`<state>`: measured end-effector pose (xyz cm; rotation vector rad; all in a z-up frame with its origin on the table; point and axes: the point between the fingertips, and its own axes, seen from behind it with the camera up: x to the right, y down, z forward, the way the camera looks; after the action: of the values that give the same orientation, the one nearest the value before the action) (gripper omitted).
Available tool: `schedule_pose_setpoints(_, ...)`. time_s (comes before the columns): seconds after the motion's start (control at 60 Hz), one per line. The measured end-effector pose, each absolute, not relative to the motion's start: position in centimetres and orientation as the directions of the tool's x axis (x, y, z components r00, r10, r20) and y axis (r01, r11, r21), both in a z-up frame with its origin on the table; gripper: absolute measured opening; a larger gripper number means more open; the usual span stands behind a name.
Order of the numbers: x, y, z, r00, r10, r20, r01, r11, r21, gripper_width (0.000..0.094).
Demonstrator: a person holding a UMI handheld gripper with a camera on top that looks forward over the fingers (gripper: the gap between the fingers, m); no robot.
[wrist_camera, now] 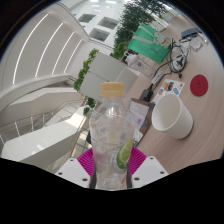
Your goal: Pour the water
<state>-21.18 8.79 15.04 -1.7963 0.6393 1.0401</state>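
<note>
- Gripping the water bottle (110, 140), your gripper (110, 167) has both pink pads (87, 160) pinching its sides, held upright.
- White cup (172, 115) sits on the table (195, 145) near its edge, just beside the bottle.

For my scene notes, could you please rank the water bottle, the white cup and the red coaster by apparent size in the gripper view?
1. Water bottle, held in the jaws; nearness to the camera inflates it.
2. White cup.
3. Red coaster, farther off.

1 bottle (110, 140), 1 white cup (172, 116) (1 red coaster (199, 85)).
</note>
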Motion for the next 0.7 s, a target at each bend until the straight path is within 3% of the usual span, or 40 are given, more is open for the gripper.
schedule_pose_setpoints(0.133,-21.6,11.0,17.1,-0.009,-0.137,-0.990,-0.896,-0.438,0.069,0.0407)
schedule_pose_setpoints(0.233,-20.5,11.5,19.6,-0.395,-0.175,-0.902,-0.811,-0.394,0.432,0.0406)
schedule_pose_setpoints(0.3,-20.1,12.8,21.0,-0.563,-0.156,-0.812,-0.727,-0.374,0.576,0.0405)
schedule_pose_setpoints(0.35,-19.5,12.5,22.5,-0.623,-0.156,-0.766,-0.687,-0.360,0.632,0.0406)
schedule_pose_setpoints(0.517,-18.3,13.3,22.9,-0.706,-0.151,-0.692,-0.631,-0.312,0.711,0.0406)
schedule_pose_setpoints(0.633,-18.9,14.3,22.3,-0.678,-0.162,-0.716,-0.653,-0.313,0.689,0.0405)
schedule_pose_setpoints(0.7,-18.4,12.6,23.9,-0.610,-0.167,-0.774,-0.698,-0.348,0.625,0.0407)
